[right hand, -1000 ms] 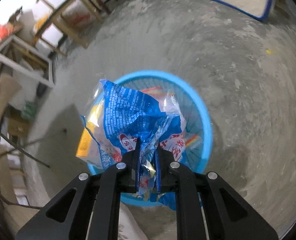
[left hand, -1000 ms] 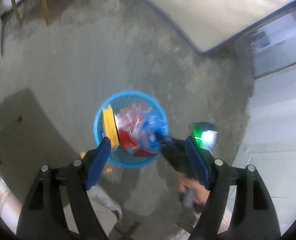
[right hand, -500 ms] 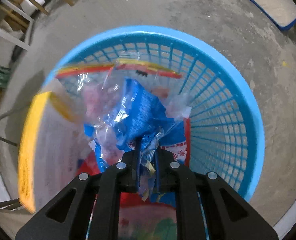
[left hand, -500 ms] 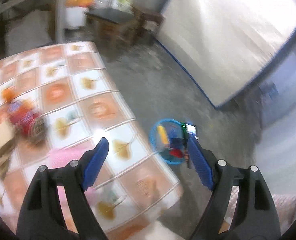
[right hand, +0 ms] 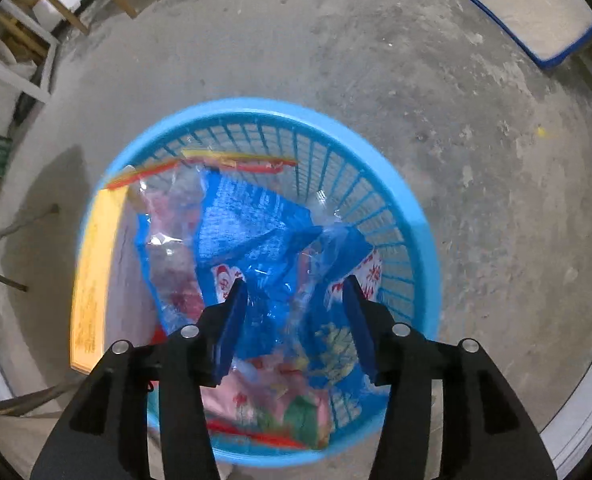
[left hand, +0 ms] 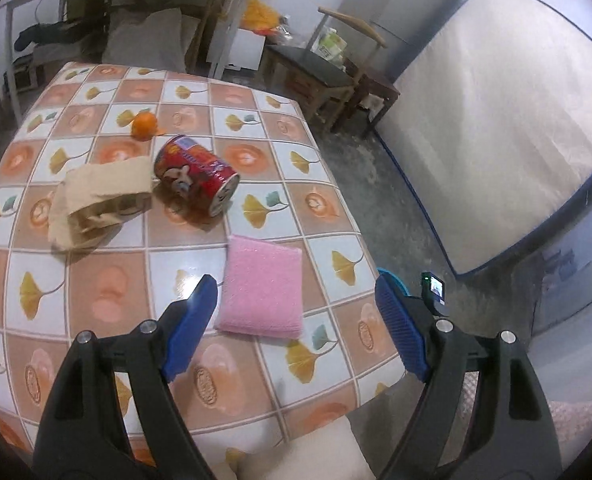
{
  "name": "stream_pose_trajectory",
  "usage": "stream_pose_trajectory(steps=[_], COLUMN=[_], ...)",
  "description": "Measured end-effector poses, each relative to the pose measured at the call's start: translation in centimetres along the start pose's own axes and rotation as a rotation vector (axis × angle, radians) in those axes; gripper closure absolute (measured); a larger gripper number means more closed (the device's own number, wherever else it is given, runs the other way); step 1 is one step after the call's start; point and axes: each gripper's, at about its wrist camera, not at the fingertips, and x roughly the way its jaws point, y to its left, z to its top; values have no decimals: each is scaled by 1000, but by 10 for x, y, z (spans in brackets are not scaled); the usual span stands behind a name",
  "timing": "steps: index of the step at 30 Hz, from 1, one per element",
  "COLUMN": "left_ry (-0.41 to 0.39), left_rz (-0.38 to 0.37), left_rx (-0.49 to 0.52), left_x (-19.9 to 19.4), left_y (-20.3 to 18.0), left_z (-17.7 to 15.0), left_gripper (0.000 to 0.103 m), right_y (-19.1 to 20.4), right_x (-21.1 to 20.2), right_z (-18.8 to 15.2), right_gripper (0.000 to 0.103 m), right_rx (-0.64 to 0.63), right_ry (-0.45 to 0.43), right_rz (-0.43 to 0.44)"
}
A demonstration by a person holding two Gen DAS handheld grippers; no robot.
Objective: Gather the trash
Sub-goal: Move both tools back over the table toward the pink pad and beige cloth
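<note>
Left wrist view showed the left gripper [left hand: 296, 326], jaws wide apart and empty, over a table [left hand: 108, 292] with a leaf-patterned tile cloth bearing a pink sponge [left hand: 262, 286], a red can [left hand: 196, 178] on its side, a paper bag [left hand: 96, 200] and an orange [left hand: 144, 125]. A mattress [left hand: 495, 120] leaned beyond. The right gripper [right hand: 296, 308] was opening over a blue basket [right hand: 411, 216] on concrete floor [right hand: 375, 60], the blue wrapper [right hand: 252, 224] lying inside.

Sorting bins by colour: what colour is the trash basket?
Bright blue basket, seen best in the right wrist view.
</note>
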Motion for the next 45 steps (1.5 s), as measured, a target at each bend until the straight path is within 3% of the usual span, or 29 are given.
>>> stream_pose_trajectory(steps=[5,14,18,25,29,36,42,45], left_ry=[-22,-51,-57,-44,-47,-38,-35,-35], left_rz=[-3,-20,-10,8,35,72,86,109], left_rx=[-19,-72,-68,-87,-101,-119,-145,-134], left_x=[-9,-26,-31,-30,-28,-21,-19,-18], left_y=[18,52,62,83,94,113,129,134], left_z=[-8,-22,-30,-41,-48,-60,-63,-62], left_gripper=[26,25,23,20,20,20,19,19], right_y=[-8,-39,-48,-27,12,131,244,304], right_x=[-30,-86,-132,-239,-299,-362,-367,-348], right_z=[-11,-35,-61,-120,-154,-211,-245,-258], right_gripper=[48,41,41,37,25,14,9,9], right_rx=[31,124,159,83,-12,-256,-431,-494], right_ry=[-38,-129,-215,-397,-492,-567,-564,-539], right_rz=[25,211,307,406,437,512,505,455])
